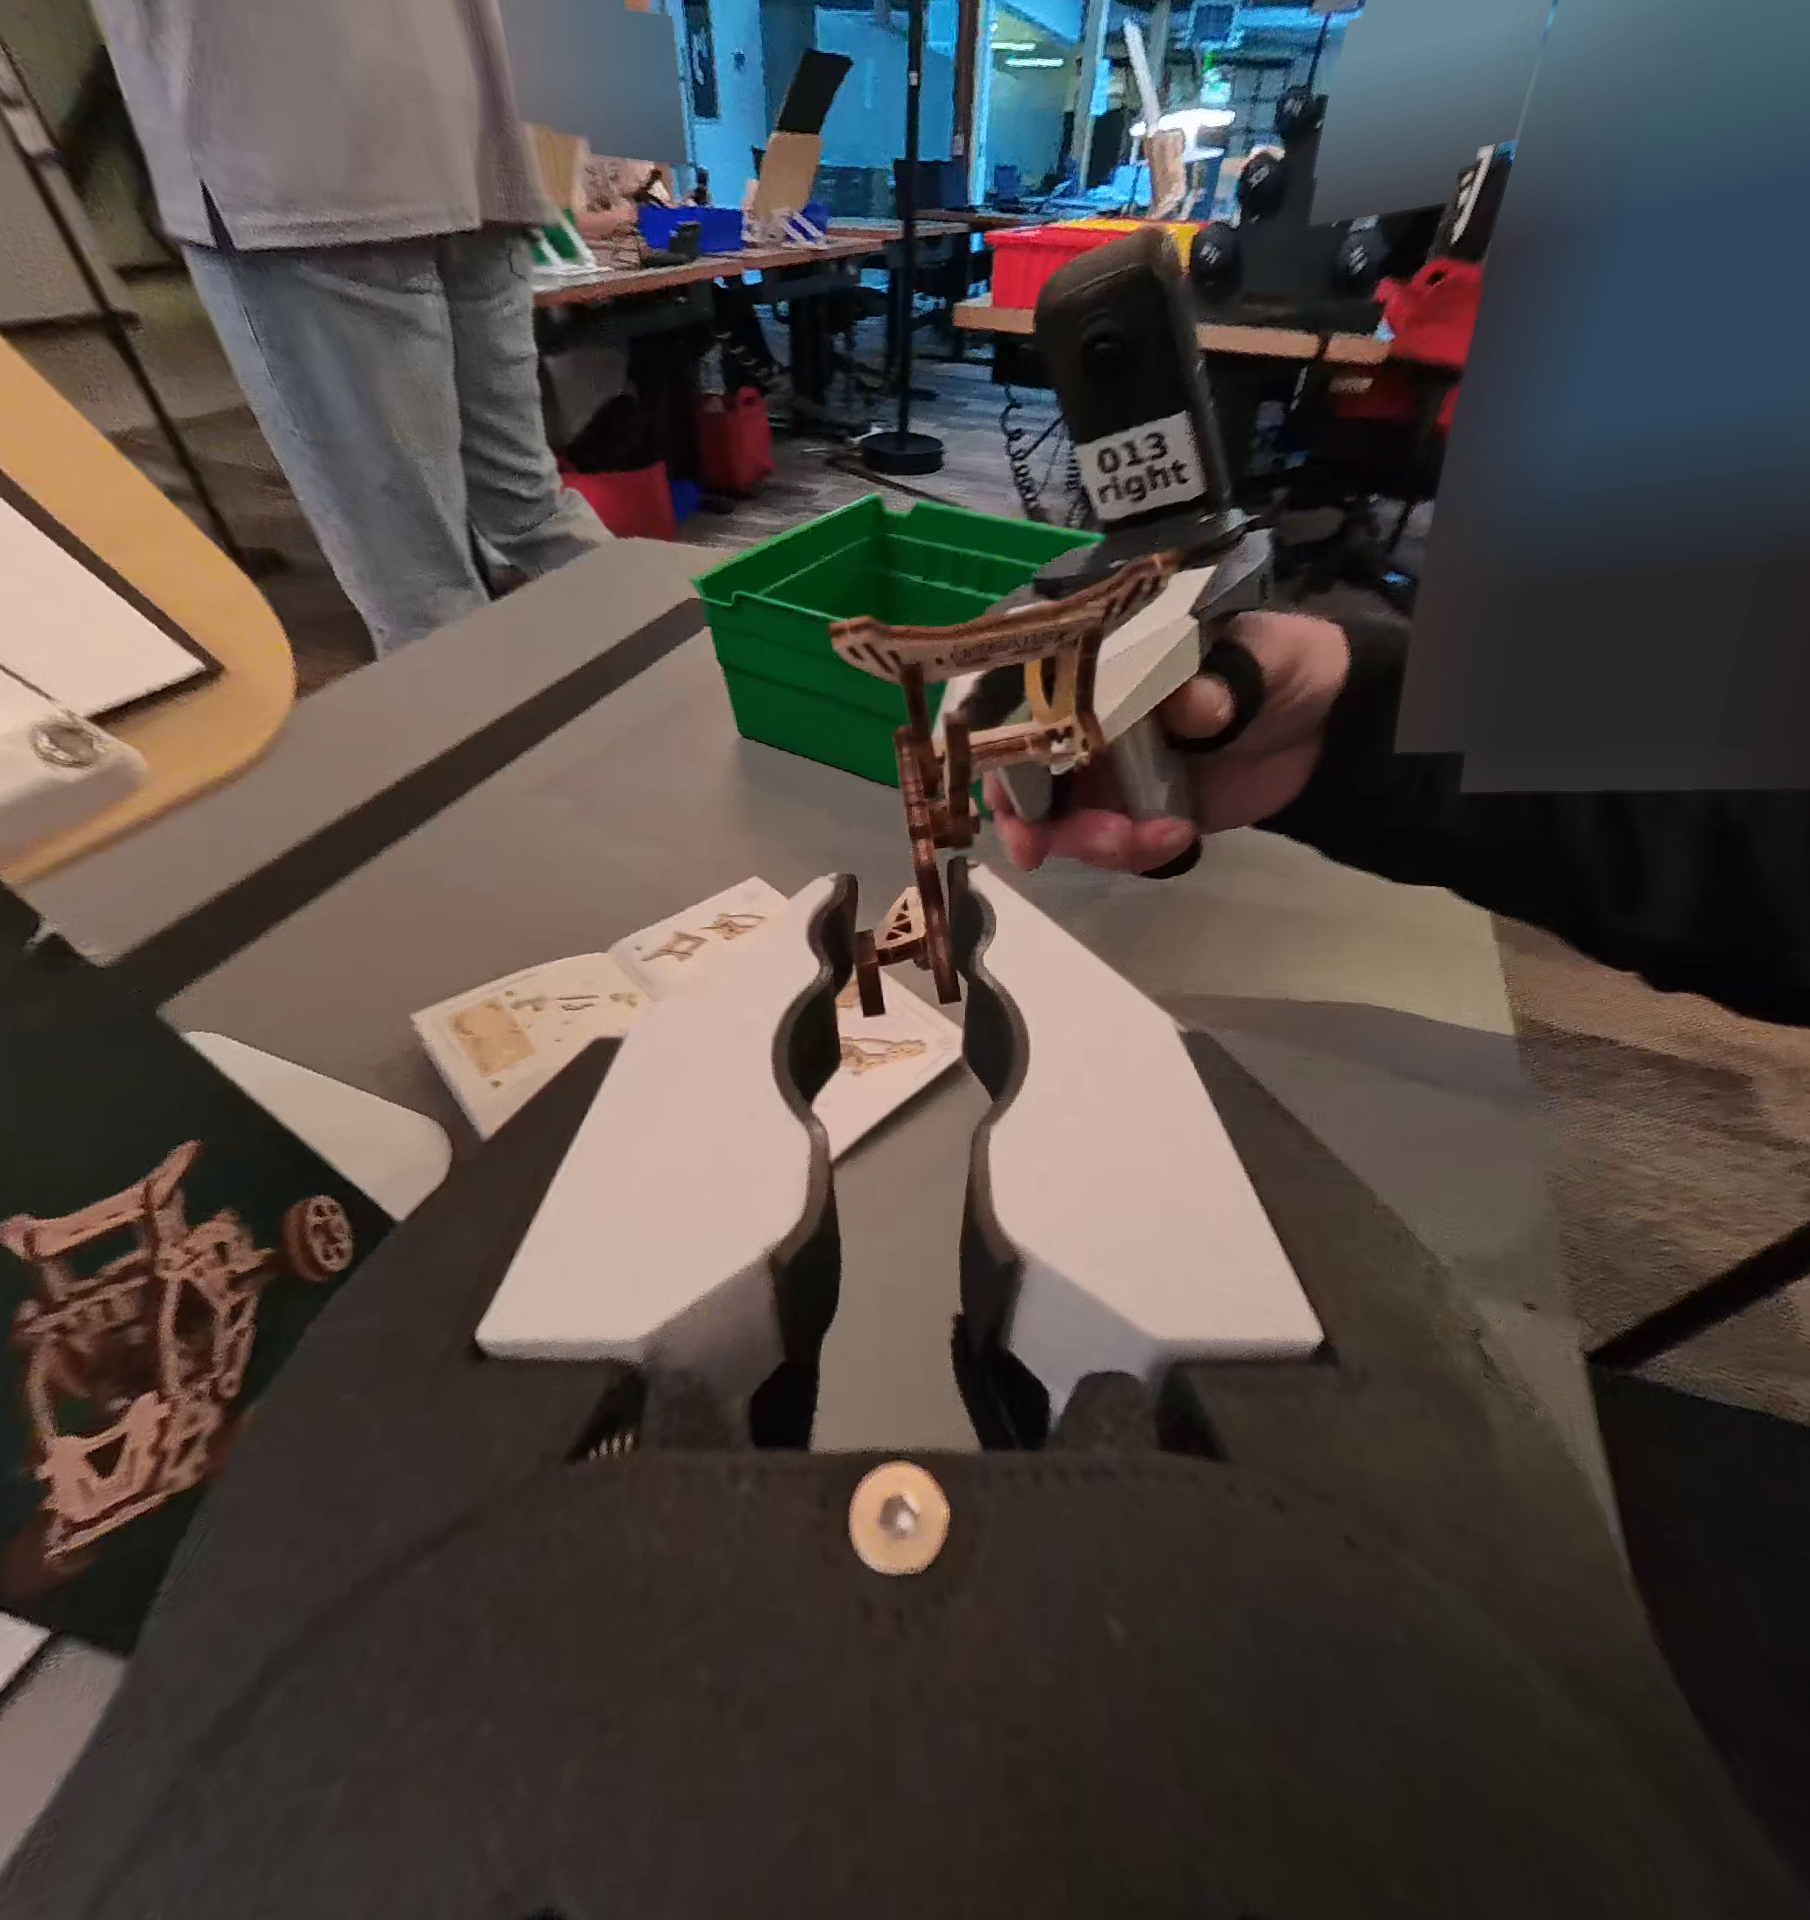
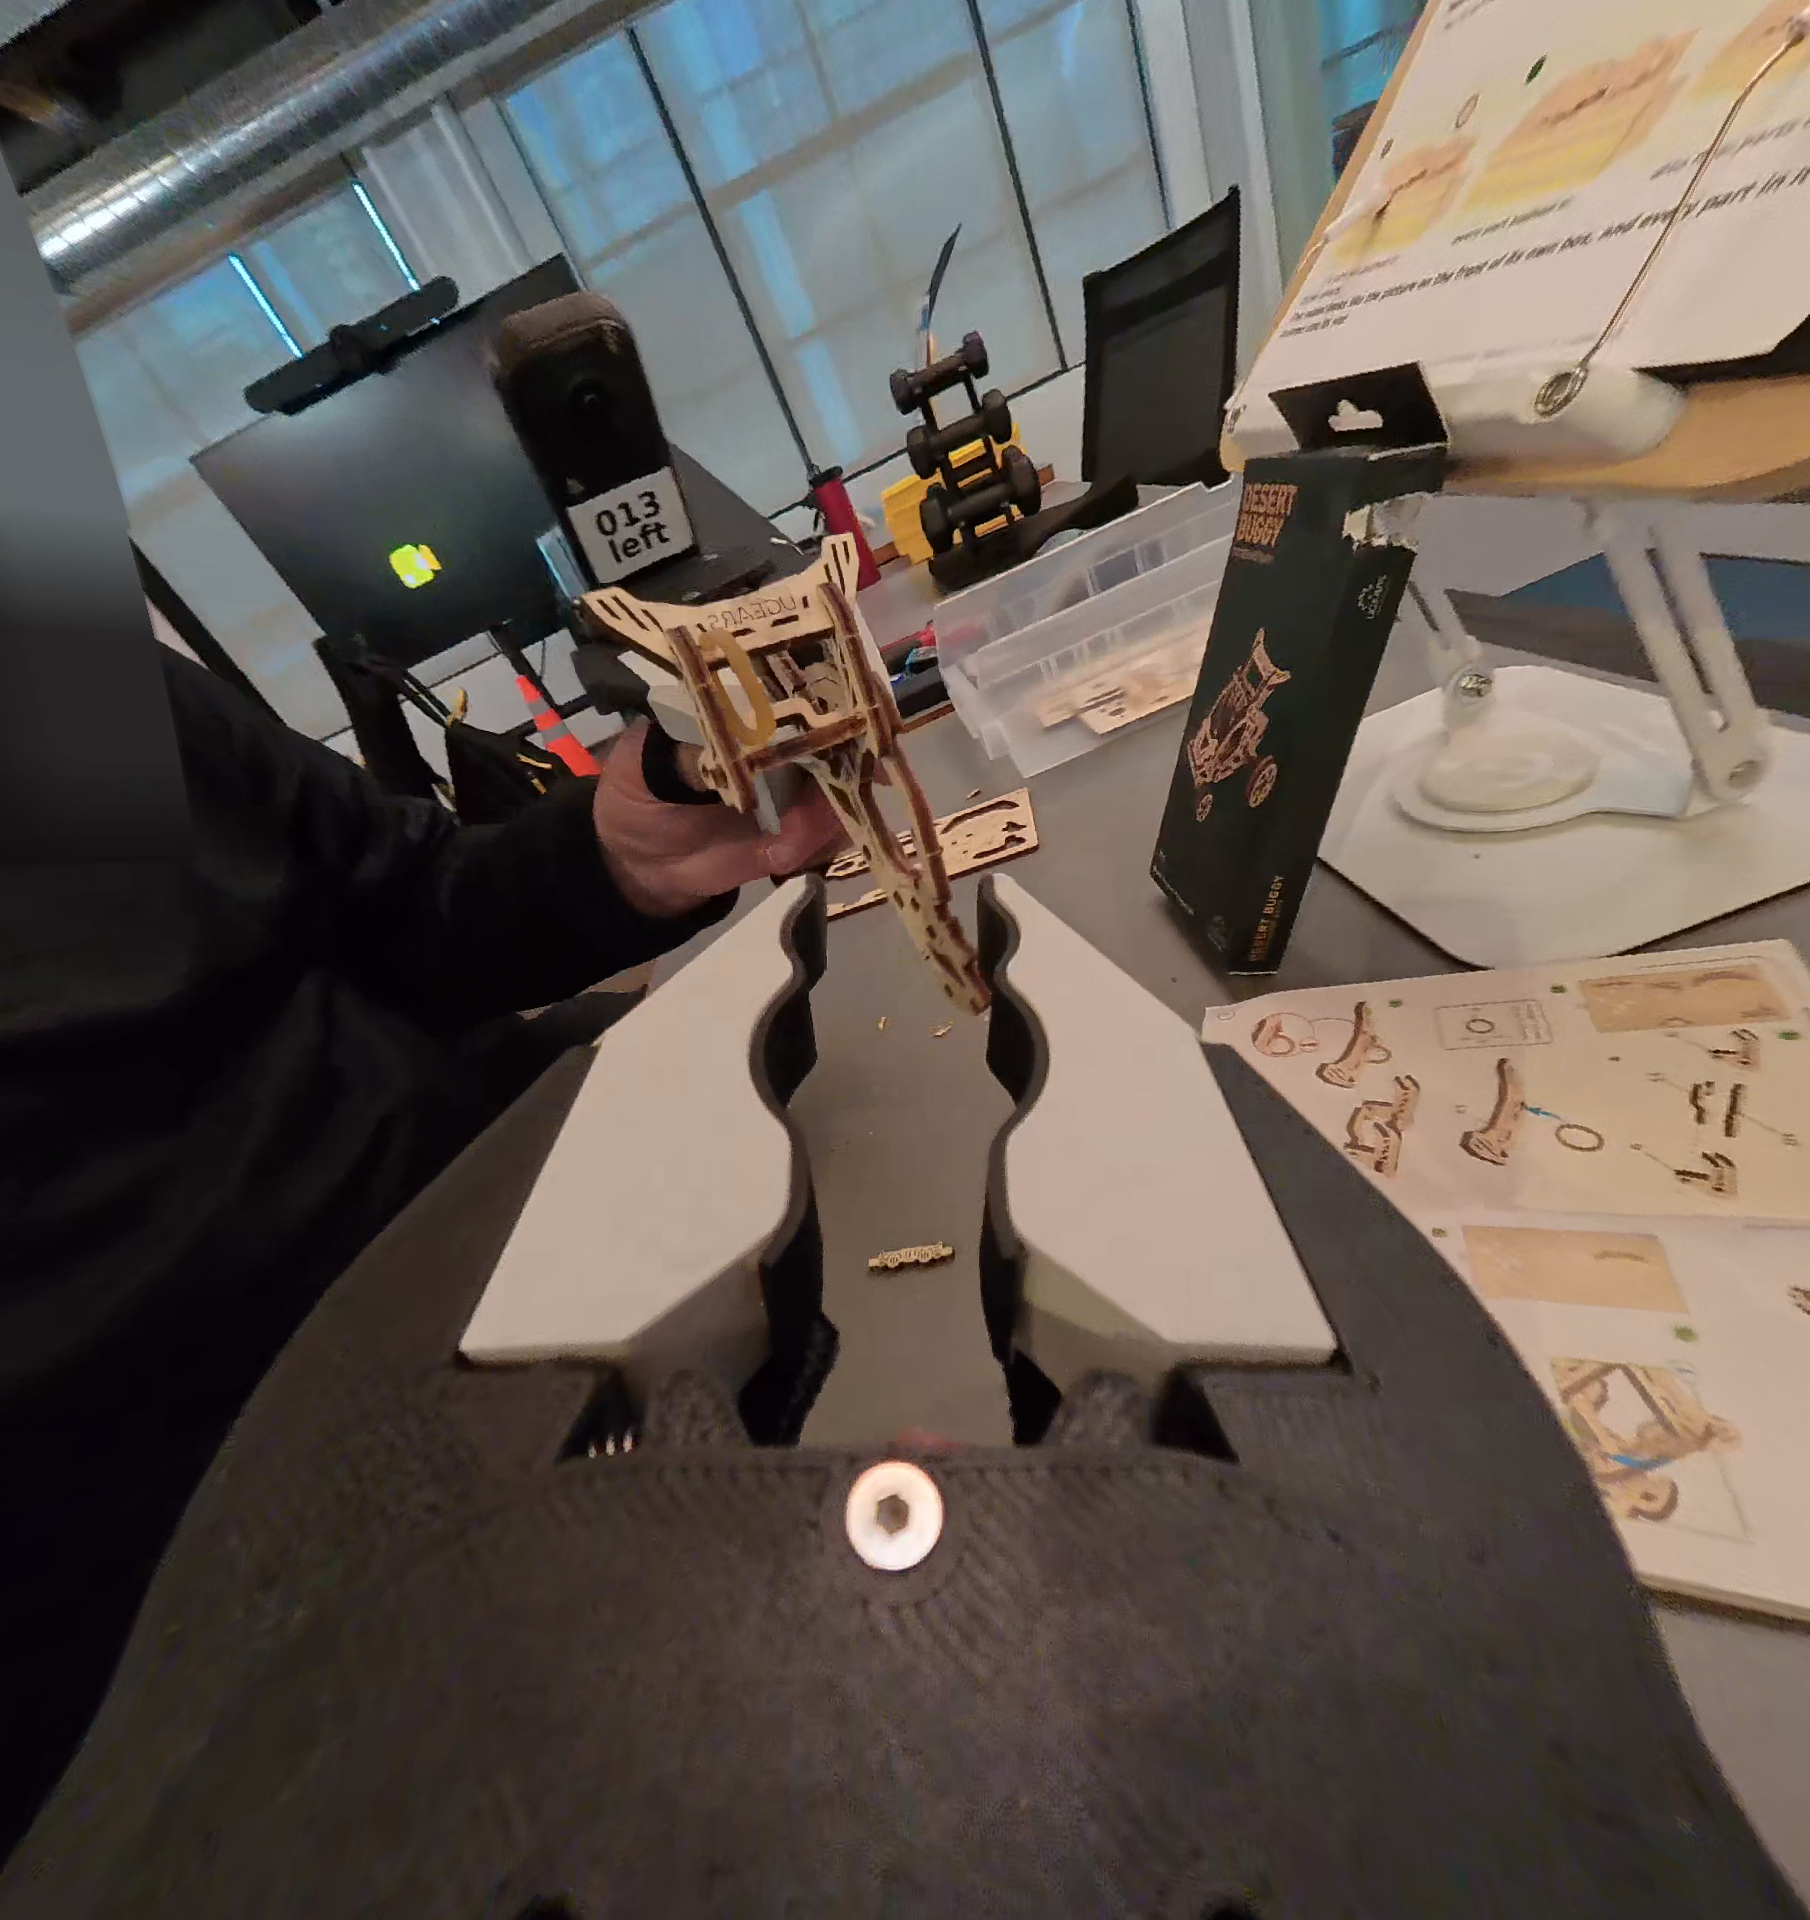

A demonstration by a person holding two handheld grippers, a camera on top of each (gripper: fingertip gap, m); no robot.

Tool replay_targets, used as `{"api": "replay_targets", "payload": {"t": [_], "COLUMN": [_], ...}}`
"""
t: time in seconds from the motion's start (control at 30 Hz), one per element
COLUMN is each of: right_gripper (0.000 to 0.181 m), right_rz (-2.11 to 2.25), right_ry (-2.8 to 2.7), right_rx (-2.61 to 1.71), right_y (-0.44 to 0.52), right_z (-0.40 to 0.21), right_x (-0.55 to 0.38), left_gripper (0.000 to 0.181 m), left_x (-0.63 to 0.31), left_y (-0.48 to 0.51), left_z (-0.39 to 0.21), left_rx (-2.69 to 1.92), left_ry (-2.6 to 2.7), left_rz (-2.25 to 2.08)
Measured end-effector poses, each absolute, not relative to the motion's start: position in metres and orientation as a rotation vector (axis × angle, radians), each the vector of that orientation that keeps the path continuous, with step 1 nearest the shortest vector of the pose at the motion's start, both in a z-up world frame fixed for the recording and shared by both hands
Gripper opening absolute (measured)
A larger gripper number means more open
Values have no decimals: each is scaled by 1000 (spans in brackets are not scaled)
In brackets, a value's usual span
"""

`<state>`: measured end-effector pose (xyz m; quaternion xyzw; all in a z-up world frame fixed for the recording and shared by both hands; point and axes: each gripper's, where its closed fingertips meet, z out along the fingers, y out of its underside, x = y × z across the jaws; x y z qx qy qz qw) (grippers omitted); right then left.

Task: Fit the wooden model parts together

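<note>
In the left wrist view the left gripper [image 1: 901,935] holds its fingers a narrow way apart, and the lower end of the wooden model [image 1: 984,727] hangs between the tips, its small axle piece touching the right one; whether the left one pinches it I cannot tell. Under the fingers an instruction sheet [image 1: 568,1013] lies on the grey table [image 1: 568,727]. Beyond, the model's wide upper frame sits against the right gripper [image 1: 1067,675], with a green bin [image 1: 828,634] behind it.

In the right wrist view the right gripper's [image 2: 896,914] fingers stand apart (roughly as far as the left's) and the model's [image 2: 828,748] slim tail rests against the right fingertip [image 2: 1005,935]. A loose wooden strip [image 2: 911,1258] lies on the table below. Farther right stands the dark kit box [image 2: 1285,717].
</note>
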<state>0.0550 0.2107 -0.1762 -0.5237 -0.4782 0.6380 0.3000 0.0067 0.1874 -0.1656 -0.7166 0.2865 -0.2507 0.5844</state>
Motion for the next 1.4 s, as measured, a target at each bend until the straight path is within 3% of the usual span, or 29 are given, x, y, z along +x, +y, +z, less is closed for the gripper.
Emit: {"api": "replay_targets", "payload": {"t": [0.03, 0.6, 0.97, 1.4], "right_gripper": [26, 34, 34, 40], "right_rz": [1673, 1190, 1099, 894], "right_ry": [-1265, -1289, -1277, -1291], "right_rx": [-1389, -1356, -1457, -1548], "right_y": [210, 183, 161, 163], "right_z": [-174, -143, -199, -271], "right_x": [57, 71, 118, 109], "left_gripper": [16, 16, 16, 15], "left_x": [7, -6, -35, -36], "left_y": [187, 176, 170, 195], "left_z": [-164, -160, -210, -221], "left_rx": [-1669, -1662, -1688, -1622], "left_ry": [669, 648, 464, 487], "left_rz": [-559, -375, -642, -780]}}
